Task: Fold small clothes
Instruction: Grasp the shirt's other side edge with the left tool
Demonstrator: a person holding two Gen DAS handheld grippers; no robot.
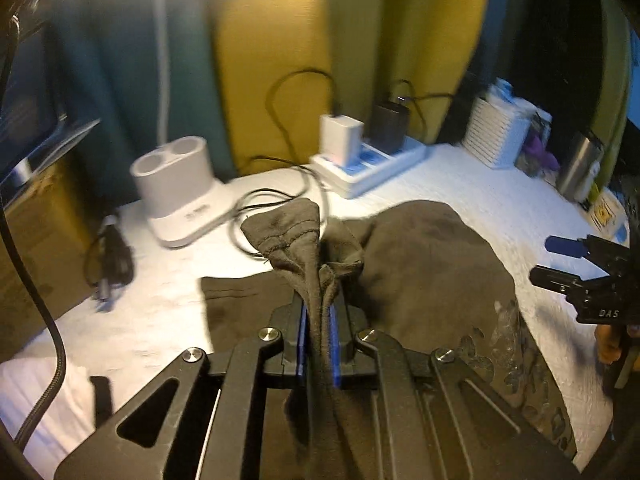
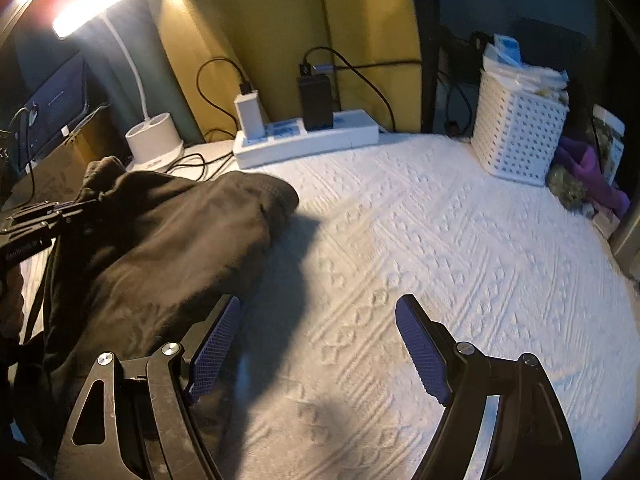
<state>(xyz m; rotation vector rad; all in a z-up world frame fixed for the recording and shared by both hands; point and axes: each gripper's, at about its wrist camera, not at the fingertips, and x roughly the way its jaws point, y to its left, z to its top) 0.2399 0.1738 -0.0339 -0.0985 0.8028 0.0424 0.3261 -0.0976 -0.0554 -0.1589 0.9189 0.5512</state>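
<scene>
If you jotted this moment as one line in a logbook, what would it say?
left gripper: shut on dark garment, edge pinched | right gripper: open, empty, beside garment | surface: white textured cloth | fold: not finished

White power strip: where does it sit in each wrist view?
Left wrist view: the white power strip lies upper centre-right, behind the dark garment.
Right wrist view: upper centre-left, against the yellow curtain.
Shared landmark: the black charger plugged into it.

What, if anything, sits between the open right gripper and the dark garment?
Nothing visible. The right gripper hangs open over bare white bedspread, with the dark garment right beside its left finger. The left gripper already pinches a fold of it.
</scene>
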